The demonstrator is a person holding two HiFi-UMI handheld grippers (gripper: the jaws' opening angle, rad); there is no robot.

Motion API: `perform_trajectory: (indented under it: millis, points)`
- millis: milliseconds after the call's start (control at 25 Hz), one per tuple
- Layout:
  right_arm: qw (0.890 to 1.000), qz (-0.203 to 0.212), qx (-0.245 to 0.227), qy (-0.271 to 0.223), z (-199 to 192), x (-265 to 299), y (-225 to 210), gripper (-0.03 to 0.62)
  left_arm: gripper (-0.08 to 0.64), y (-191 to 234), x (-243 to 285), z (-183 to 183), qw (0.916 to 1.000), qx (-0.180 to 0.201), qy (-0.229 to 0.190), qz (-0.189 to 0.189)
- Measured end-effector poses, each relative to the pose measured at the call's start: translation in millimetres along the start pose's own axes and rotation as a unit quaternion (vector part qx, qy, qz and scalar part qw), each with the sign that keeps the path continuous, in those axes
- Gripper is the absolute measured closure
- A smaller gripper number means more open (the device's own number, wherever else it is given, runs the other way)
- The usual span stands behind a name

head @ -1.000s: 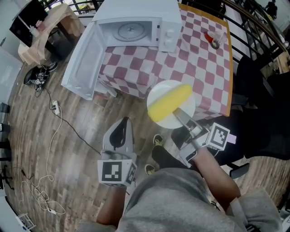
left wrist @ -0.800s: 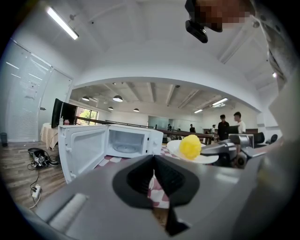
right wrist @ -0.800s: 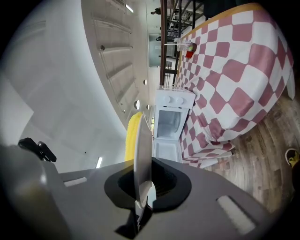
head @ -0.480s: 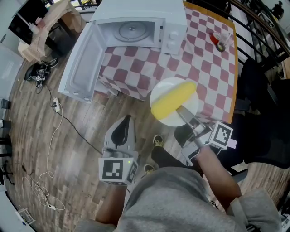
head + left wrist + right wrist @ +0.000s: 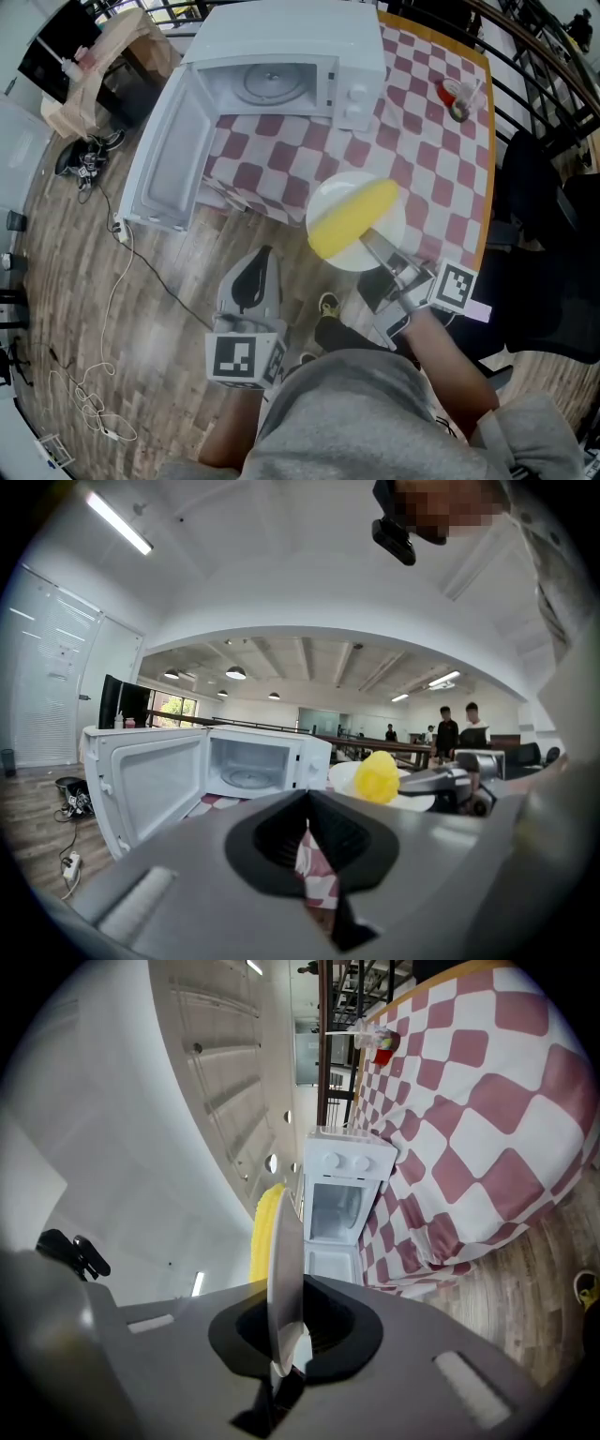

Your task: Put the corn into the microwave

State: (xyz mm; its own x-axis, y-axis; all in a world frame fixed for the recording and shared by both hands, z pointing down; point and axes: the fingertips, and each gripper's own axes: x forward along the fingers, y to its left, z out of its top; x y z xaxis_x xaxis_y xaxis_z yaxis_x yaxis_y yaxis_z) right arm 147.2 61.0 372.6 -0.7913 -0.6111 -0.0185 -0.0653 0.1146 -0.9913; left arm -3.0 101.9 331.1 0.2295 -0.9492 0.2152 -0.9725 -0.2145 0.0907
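Between the jaws of my right gripper [image 5: 372,244] sits the near rim of a white plate [image 5: 386,228], and they are closed hard on it, one jaw against each face of the thin edge. Seen along those jaws, the plate [image 5: 284,1269] runs edge-on straight out from them. On the plate, just past my right fingertips, lies the corn [image 5: 352,217], a yellow cob stretched across most of the dish and touching nothing but the plate; in the right gripper view only a strip of it [image 5: 265,1232] shows behind the rim. Plate and cob are off the table, held in the air over the near edge of the checked tablecloth [image 5: 412,122].

My left gripper [image 5: 251,272] holds nothing. Its jaws stand together, with only a thin slit between them through which a scrap of the cloth shows. It is well apart from the plate, off to the side of my right jaws.

Ahead of both pairs of jaws stands the white microwave [image 5: 281,56] on the cloth, its door [image 5: 173,159] swung wide to the left and the round turntable showing inside. From my left jaws the corn [image 5: 377,776] sits right of the open cavity [image 5: 253,761], still outside it
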Motion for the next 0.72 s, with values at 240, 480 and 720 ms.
perform_trajectory:
  millis: [240,480,720]
  points:
    - [1.0,-0.001,0.005,0.011,10,11,-6,0.586,0.551,3,18,6,1.0,0.002,-0.005,0.009]
    - [1.0,0.002,0.008,0.019,17,20,-12,0.586,0.551,3,28,9,0.9998,0.005,-0.011,0.014]
    - [1.0,0.005,0.008,0.023,19,21,-11,0.586,0.551,5,26,14,0.9995,0.007,-0.019,0.023]
